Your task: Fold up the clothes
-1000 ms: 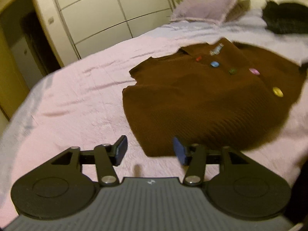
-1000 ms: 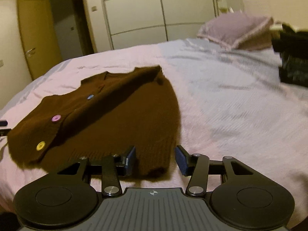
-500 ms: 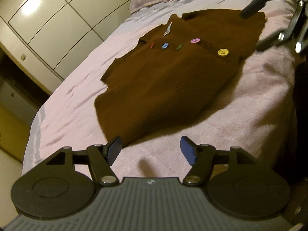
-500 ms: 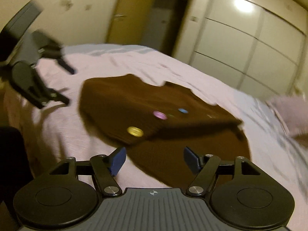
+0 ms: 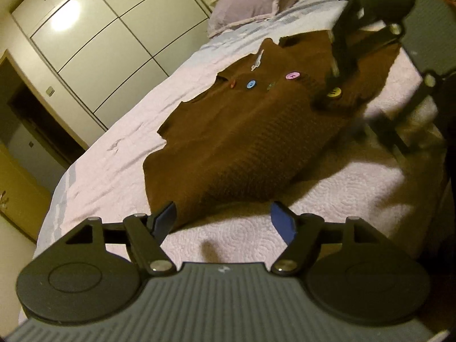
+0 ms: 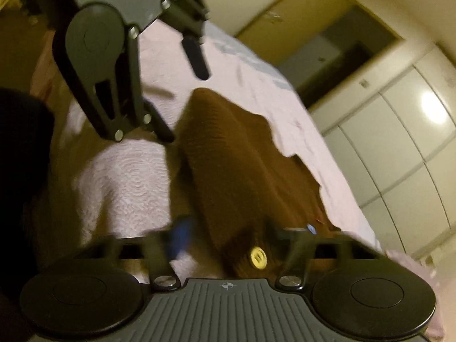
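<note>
On the pink bedspread [image 5: 327, 199], brown cardigan [image 5: 242, 142] lengthwise, collar toward pillow [image 5: 248, 2], hem between both spread claws: left claw [image 5: 223, 222], right claw [image 6: 230, 236]

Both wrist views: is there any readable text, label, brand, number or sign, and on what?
None can be read.
White neck label on the brown cardigan: too small and blurred.
Small white mark on the left gripper body: a logo, no letters.
Crosshair mark on the right gripper body: a symbol, no text.
</note>
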